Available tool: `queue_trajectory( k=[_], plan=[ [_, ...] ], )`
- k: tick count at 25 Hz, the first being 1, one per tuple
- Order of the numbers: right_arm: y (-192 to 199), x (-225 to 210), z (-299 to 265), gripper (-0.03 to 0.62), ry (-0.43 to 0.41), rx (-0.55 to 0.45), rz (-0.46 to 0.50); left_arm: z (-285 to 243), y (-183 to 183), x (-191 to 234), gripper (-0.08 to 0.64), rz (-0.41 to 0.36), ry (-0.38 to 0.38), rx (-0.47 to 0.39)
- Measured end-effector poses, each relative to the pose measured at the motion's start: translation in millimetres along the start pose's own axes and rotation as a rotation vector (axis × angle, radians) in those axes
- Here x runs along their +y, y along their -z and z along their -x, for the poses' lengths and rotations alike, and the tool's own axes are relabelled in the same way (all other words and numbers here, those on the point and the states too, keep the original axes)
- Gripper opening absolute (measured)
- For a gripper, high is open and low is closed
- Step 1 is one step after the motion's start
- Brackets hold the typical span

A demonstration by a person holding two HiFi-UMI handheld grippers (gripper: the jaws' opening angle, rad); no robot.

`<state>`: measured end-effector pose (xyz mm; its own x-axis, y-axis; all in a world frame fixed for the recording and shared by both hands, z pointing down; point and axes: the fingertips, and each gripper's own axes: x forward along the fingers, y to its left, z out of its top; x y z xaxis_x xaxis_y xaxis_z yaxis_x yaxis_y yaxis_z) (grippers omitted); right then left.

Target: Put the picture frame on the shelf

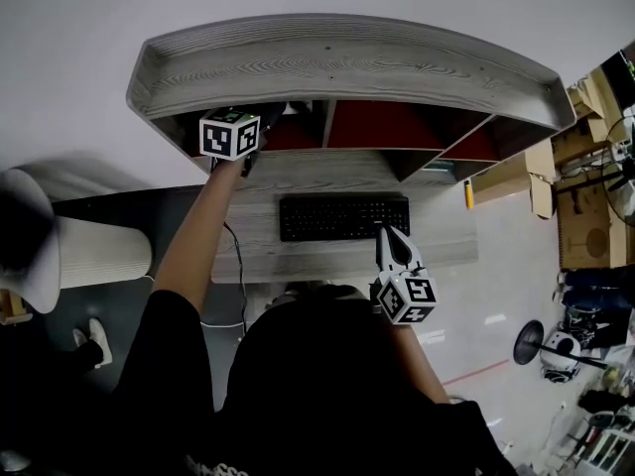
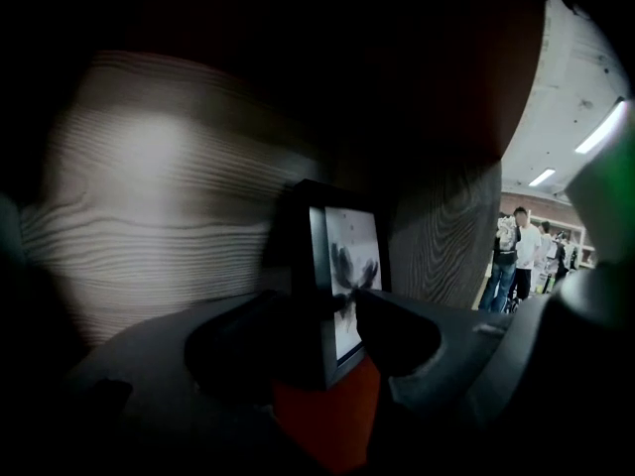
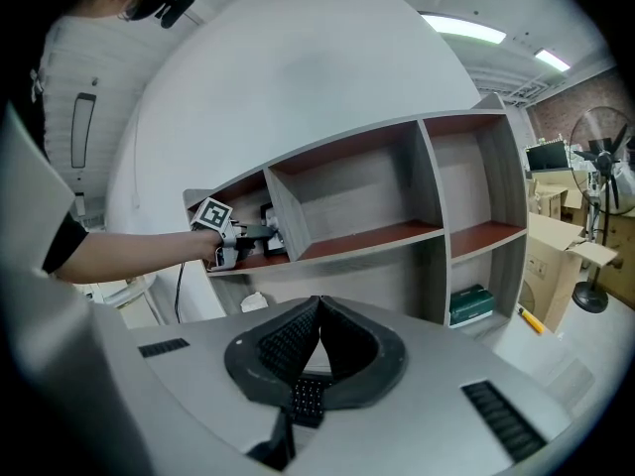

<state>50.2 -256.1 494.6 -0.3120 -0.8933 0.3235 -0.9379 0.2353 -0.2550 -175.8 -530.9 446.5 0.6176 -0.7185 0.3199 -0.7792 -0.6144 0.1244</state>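
Observation:
A black picture frame [image 2: 342, 256] holding a pale print stands upright on the red floor of the left compartment of the grey wood shelf [image 1: 347, 67]. In the left gripper view it sits between the two jaws of my left gripper [image 2: 332, 305]. The jaws stand wide on either side of it without clearly pressing, so I read the gripper as open. From the head view, that gripper [image 1: 268, 119] reaches into the left compartment at arm's length. My right gripper [image 3: 317, 315] is shut and empty. It hovers low over the desk's front edge, near the black keyboard [image 1: 343, 216].
The shelf [image 3: 397, 236] sits on a grey desk [image 1: 337, 172] and has two more compartments with red floors to the right. A green box [image 3: 471, 303] and a yellow marker [image 1: 468, 193] lie at the desk's right end. Cardboard boxes and a fan [image 3: 595, 167] stand beyond.

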Motion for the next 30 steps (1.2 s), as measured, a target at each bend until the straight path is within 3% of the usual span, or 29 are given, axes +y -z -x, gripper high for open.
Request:
queue_trajectory(
  k=[6,10,13,21,26,30],
  plan=[
    [3.0,-4.0,14.4,0.012,0.039,0.000,-0.008,32.2,5.8,6.2,0.259,0.065,-0.038,-0.049],
    [-7.4,-2.5,18.5,0.012,0.055,-0.007,0.021,73.4,11.7,-5.4,0.259,0.065,-0.042,-0.104],
    [-9.5,8.5,21.2,0.012,0.052,0.004,0.055,111.4,24.7,-21.1,0.259,0.074,-0.048,-0.147],
    [-4.2,37.1,48.0,0.012,0.037,0.053,0.165,204.7,78.1,-87.7,0.255,0.199,-0.059,-0.249],
    [5.0,38.9,50.7,0.012,-0.016,0.057,0.151,236.8,121.6,-150.7,0.175,0.290,-0.003,-0.245],
    [-4.9,44.4,55.5,0.012,-0.106,0.008,0.143,254.9,137.6,-183.5,0.066,0.300,-0.075,-0.256]
  ],
)
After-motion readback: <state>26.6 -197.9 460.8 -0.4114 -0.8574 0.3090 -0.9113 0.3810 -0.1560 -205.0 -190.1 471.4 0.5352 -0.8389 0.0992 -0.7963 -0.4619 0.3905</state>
